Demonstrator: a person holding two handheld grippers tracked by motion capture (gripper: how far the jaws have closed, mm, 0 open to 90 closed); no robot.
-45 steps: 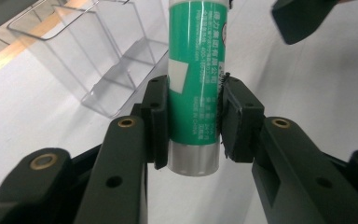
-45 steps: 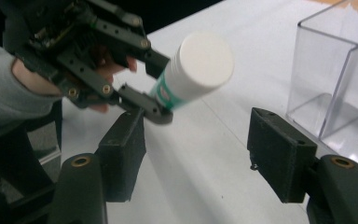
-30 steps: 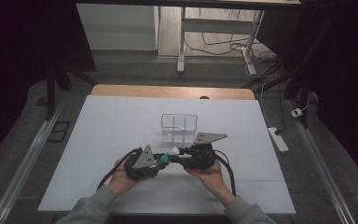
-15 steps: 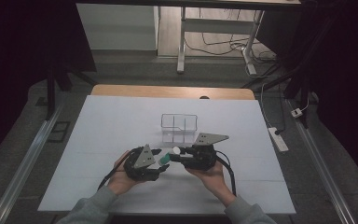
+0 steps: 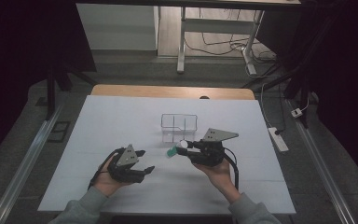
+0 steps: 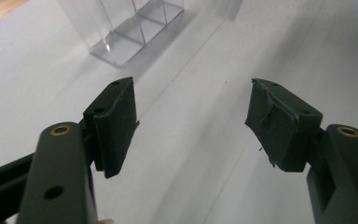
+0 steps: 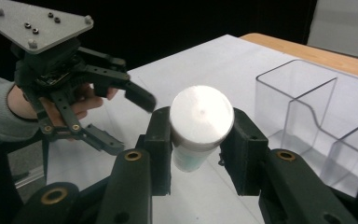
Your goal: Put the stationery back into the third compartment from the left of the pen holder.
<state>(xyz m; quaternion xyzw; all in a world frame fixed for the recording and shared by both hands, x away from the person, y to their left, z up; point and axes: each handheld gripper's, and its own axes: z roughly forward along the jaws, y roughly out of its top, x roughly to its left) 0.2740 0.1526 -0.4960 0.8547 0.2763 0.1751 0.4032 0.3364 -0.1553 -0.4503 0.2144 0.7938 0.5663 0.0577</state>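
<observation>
A small tube with a round white cap (image 7: pixel 201 114) and a green far end (image 5: pixel 171 151) is held just above the white table (image 5: pixel 121 121). My right gripper (image 5: pixel 184 147) is shut on it, with a pad pressed on either side below the cap (image 7: pixel 193 154). My left gripper (image 5: pixel 145 161) stands apart to the left, and its jaws have just been opening. They stand wide with nothing between them (image 6: pixel 193 126). From the right gripper view the left gripper (image 7: pixel 130 123) hangs open beside the tube. A clear divided box (image 5: pixel 179 126) stands just behind the tube.
The clear box (image 7: pixel 317 112) has several open compartments and sits close to the right gripper. A wooden edge (image 5: pixel 168 91) runs along the table's back. A white power strip (image 5: pixel 278 138) lies off the table's right side. Bare white surface lies ahead of the left gripper (image 6: pixel 205 60).
The left gripper opened, came off the tube's green end and drew back to the left. The right gripper kept still with the tube in its jaws.
</observation>
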